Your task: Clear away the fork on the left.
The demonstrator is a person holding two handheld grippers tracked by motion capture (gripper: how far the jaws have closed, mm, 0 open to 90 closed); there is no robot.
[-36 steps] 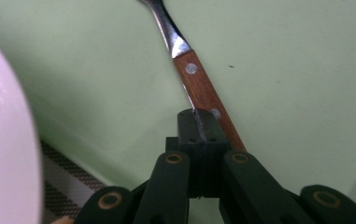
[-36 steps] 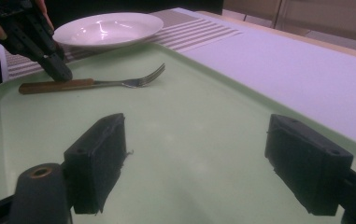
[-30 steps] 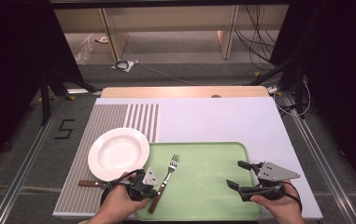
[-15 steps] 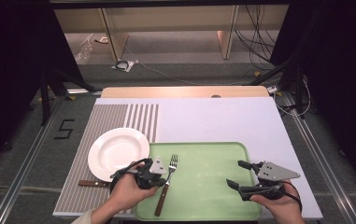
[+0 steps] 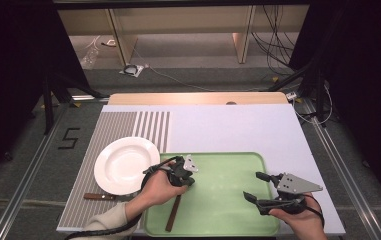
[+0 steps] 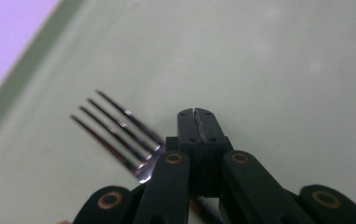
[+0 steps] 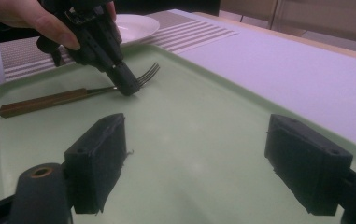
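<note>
Fork (image 7: 96,88) on green tray (image 5: 238,170), closed left gripper (image 6: 198,114) over its neck.

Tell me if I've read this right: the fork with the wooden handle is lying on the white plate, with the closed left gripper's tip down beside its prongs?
Not quite. The fork lies in the green tray, not on the white plate, which stands bare beside the tray; the high view shows this. The rest holds: the left gripper is closed, its tip down by the prongs.
</note>
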